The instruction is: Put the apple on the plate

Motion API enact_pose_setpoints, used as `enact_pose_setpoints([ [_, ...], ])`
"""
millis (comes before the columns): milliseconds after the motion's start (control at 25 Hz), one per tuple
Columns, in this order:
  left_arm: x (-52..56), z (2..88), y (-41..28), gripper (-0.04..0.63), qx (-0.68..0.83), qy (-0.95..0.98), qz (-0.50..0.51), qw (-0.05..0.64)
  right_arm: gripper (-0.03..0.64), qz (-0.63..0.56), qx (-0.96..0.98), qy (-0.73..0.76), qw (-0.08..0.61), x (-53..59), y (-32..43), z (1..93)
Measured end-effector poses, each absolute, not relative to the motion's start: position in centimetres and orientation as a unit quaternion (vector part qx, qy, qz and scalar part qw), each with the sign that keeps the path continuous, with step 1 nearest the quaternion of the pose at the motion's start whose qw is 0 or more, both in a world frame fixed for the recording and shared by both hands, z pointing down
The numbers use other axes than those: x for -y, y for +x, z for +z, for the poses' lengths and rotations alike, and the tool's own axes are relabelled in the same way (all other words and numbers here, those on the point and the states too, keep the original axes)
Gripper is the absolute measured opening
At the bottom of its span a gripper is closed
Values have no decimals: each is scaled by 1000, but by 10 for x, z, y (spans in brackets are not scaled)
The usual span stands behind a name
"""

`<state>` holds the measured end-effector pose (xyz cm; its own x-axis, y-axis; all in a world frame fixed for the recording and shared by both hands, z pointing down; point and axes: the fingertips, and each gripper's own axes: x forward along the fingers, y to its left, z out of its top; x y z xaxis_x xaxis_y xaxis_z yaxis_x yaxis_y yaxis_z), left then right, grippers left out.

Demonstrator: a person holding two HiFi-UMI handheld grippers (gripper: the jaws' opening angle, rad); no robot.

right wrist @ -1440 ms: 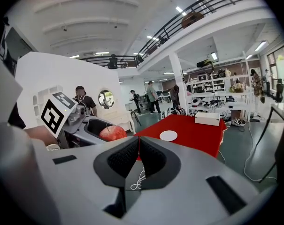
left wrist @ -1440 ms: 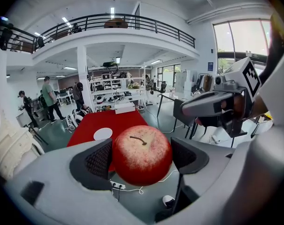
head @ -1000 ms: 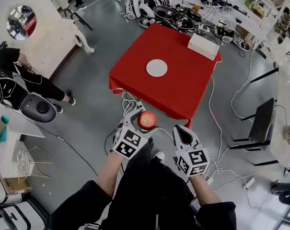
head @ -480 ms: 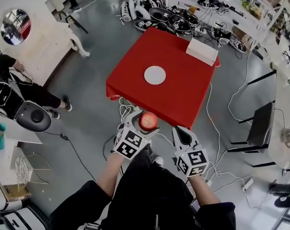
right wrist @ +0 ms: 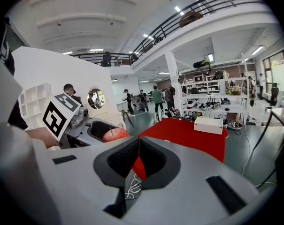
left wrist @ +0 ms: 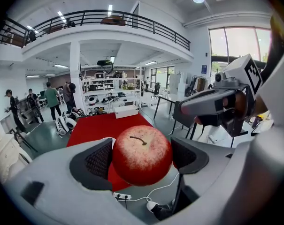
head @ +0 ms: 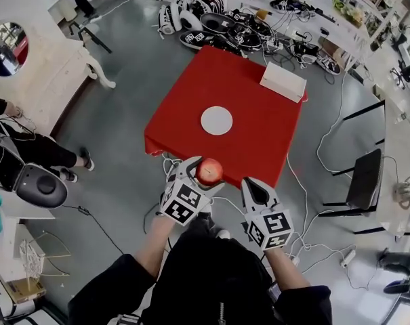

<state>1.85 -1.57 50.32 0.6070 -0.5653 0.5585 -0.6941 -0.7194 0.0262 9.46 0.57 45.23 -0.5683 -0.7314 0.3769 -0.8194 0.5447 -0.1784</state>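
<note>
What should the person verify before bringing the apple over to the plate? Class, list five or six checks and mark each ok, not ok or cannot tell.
1. The apple is clamped between the jaws of the left gripper: ok.
2. The right gripper is shut and empty: ok.
3. The plate is bare: ok.
4. The white box stands apart from the plate: ok.
5. The apple is above the plate: not ok. It hangs short of the near edge of the red table.
6. The way to the table is free: not ok. A power strip with its cable lies on the floor below the apple.
</note>
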Motion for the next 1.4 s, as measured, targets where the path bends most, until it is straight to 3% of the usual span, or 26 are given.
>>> enact_pose_setpoints([
  [720, 82, 520, -21, 396, 330, 897, 258, 140, 12, 179, 854, 463, 154, 60, 50, 461],
  [1400, 141, 528, 4, 396, 362, 877, 277, 154, 12, 185, 879, 418, 137, 137, 67, 465],
])
